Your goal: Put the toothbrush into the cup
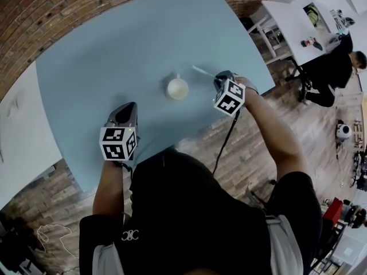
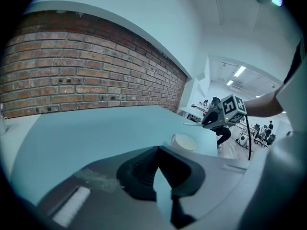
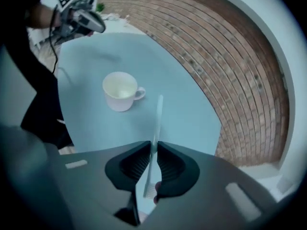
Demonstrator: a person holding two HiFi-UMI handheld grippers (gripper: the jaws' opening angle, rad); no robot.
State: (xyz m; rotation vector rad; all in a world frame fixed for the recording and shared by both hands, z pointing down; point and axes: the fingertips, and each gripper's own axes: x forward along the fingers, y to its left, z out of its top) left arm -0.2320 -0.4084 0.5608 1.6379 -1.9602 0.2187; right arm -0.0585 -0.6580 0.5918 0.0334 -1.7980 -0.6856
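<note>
Currently right gripper [image 3: 152,145] clamps toothbrush [image 3: 158,114]; cup [image 3: 120,91] ahead-left of its jaws. Left gripper [image 2: 157,150] closed, empty.

Open office: brick wall [image 1: 46,10], wood floor [image 1: 269,107], white desks [image 1: 289,24], person [image 1: 332,70] seated working.

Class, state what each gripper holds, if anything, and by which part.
Right gripper holds the toothbrush, pinched near its bristle end, handle pointing out ahead. Left gripper holds nothing.
</note>
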